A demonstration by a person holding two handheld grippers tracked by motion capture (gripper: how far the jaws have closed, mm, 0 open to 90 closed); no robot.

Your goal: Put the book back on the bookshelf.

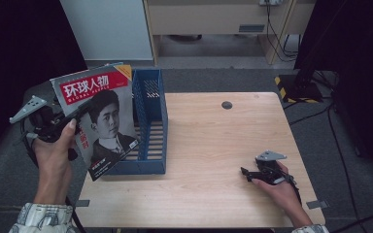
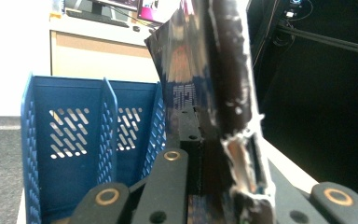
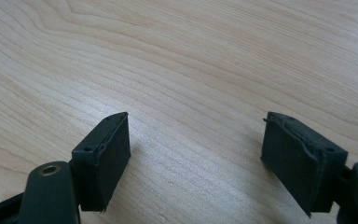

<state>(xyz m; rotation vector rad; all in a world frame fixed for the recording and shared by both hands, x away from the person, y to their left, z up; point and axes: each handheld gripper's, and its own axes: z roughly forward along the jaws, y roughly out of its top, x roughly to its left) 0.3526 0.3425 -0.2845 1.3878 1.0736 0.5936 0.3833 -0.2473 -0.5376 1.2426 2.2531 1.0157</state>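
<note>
Glossy magazine in left gripper

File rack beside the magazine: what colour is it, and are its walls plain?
Blue file rack, its walls perforated with slanted slots; the left gripper view shows this best.

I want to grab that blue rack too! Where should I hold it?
Probably by a side wall's top edge, coming straight down from above. The rack stands open at the top, and its walls are thin upright panels that the open right gripper could straddle. The magazine covers its left side, so the right wall is freer.
</note>
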